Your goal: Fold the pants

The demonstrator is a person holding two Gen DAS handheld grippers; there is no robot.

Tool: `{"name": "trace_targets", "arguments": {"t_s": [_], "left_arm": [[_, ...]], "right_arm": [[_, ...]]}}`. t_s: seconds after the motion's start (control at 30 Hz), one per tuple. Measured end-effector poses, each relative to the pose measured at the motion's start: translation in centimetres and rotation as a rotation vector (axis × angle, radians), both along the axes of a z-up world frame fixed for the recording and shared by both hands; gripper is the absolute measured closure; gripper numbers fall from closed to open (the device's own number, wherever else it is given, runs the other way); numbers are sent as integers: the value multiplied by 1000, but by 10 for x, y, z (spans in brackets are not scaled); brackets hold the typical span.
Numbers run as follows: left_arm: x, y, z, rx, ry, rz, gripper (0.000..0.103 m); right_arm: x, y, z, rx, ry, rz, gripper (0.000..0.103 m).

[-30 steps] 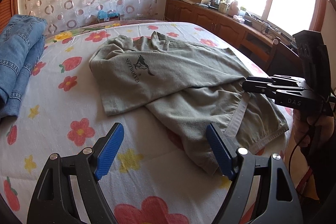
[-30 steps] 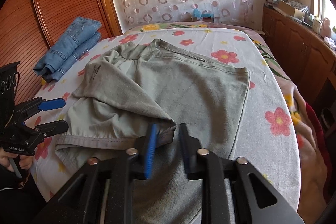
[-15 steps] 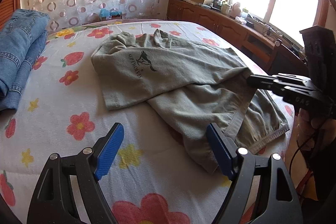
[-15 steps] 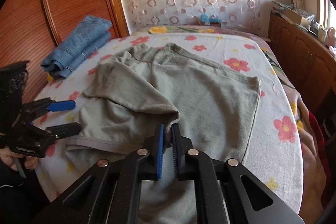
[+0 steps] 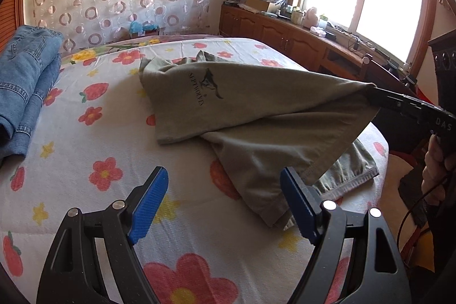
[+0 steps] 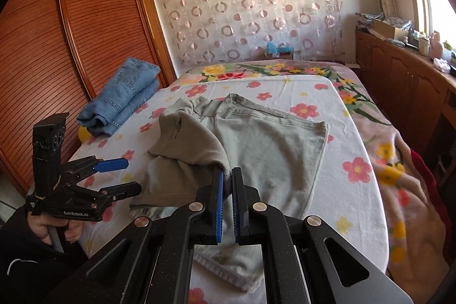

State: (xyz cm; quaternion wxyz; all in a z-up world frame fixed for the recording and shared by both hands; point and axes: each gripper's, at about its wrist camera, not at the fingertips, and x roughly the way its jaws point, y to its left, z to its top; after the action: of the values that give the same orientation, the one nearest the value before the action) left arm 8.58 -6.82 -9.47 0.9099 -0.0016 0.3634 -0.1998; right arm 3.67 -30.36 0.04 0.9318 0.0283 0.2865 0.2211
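Grey pants (image 5: 256, 110) lie across the flowered bedspread (image 5: 85, 161), one fold pulled up off the bed. Right gripper (image 6: 227, 175) pinches that raised fold, blue pads pressed together on the cloth. Left gripper (image 5: 225, 190) hangs over the near bed edge, pads spread wide, nothing between them. Folded jeans (image 6: 125, 99) sit by the wardrobe (image 6: 57, 47).

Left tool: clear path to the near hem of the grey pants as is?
Probably yes. The left tool is open over bare bedsheet, and the pants hem lies just beyond its right finger, nothing between.
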Motion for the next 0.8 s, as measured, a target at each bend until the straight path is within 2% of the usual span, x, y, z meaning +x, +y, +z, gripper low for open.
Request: {"name": "trace_targets", "arguments": {"t_s": [0.53, 0.8], "left_arm": [[-5, -4, 3, -15, -18, -8, 21], [-5, -10, -1, -1, -7, -26, 21]], "right_arm": [[-33, -8, 7, -53, 52, -34, 98], [-35, -12, -5, -77, 106, -33, 98]]}}
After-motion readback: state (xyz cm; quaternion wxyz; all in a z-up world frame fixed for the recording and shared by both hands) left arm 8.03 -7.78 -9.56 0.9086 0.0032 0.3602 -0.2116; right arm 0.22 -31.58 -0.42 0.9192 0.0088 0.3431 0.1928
